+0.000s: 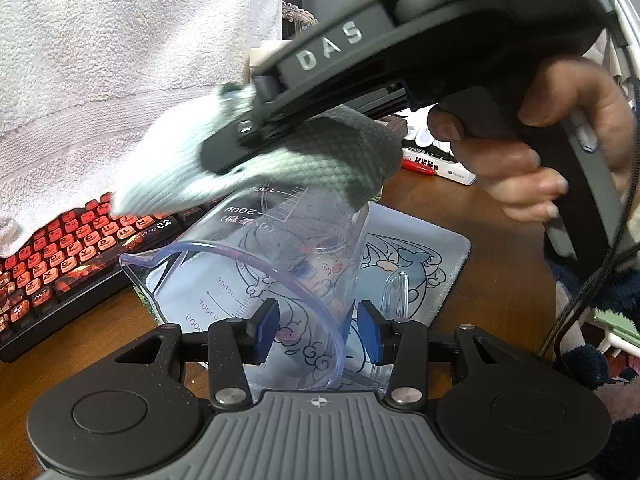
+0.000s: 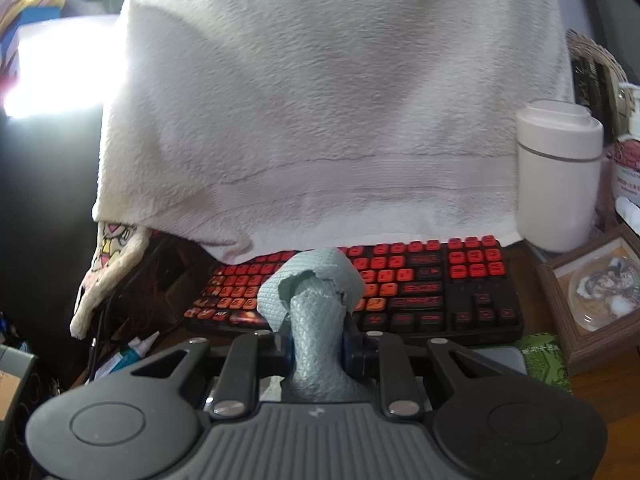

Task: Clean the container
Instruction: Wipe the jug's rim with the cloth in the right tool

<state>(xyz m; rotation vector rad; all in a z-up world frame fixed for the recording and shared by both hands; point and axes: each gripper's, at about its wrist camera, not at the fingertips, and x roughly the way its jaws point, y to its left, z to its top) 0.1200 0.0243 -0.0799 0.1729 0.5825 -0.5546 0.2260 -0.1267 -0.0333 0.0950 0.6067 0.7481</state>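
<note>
Measuring cup (image 1: 256, 264) tilted over mat (image 1: 432, 264); cloth (image 1: 304, 164) atop cup; keyboard (image 1: 68, 256) left, towel (image 1: 120, 60) draped behind.

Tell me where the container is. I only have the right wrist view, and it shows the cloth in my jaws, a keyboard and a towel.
Observer: The clear measuring cup is in the left gripper, jaws shut on its wall. It is tipped on its side with its mouth toward that camera.
Operator: Is my cloth on it?
Observer: The cloth is at the cup's base end, on the outside. Blur hides whether it actually touches.
Operator: What's under the cup?
Observer: A mouse pad with a cartoon print, lying on the wooden desk.
</note>
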